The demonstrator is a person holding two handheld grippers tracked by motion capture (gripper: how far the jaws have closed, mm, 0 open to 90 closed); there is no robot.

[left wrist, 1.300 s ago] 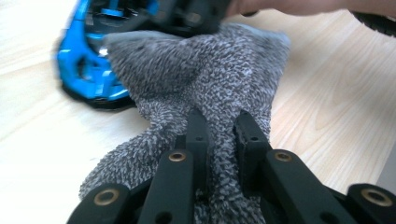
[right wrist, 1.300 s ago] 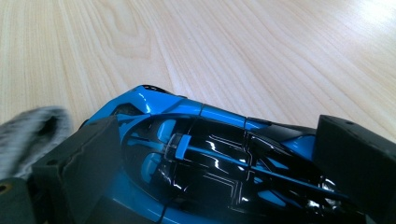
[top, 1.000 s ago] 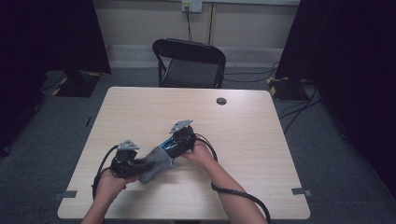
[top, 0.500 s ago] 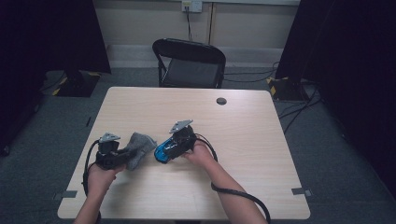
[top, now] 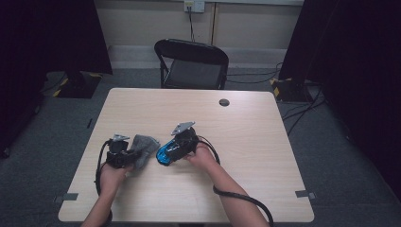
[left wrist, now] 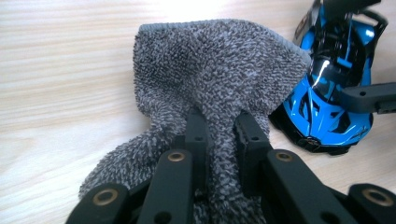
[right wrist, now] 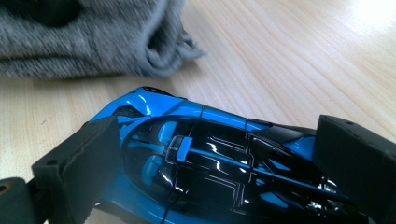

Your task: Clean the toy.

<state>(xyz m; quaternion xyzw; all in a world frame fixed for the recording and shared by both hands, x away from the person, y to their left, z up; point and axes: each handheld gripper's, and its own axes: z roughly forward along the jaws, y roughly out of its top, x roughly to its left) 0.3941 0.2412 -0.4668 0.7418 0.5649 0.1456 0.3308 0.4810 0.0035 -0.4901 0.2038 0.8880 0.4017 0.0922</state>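
A grey terry cloth (left wrist: 219, 79) lies bunched on the wooden table, and my left gripper (left wrist: 219, 140) is shut on a pinched fold of it. From above, the cloth (top: 144, 145) sits just left of a shiny blue and black toy car (top: 165, 153). My right gripper (top: 175, 149) is shut on that car, one jaw against each of its sides (right wrist: 215, 158). The car rests on the table with its nose toward the cloth (right wrist: 93, 37). The car (left wrist: 334, 88) also appears at the right edge of the left gripper view, a hand's width from the cloth.
The light wooden table (top: 265, 142) has a round black grommet (top: 224, 102) near its far edge. A black folding chair (top: 191, 64) stands behind the table. Cables trail from both grippers toward the near edge.
My left gripper has carried the cloth leftward off the car and down onto the table. The car, covered a second ago, now lies bare. The right gripper has stayed put.
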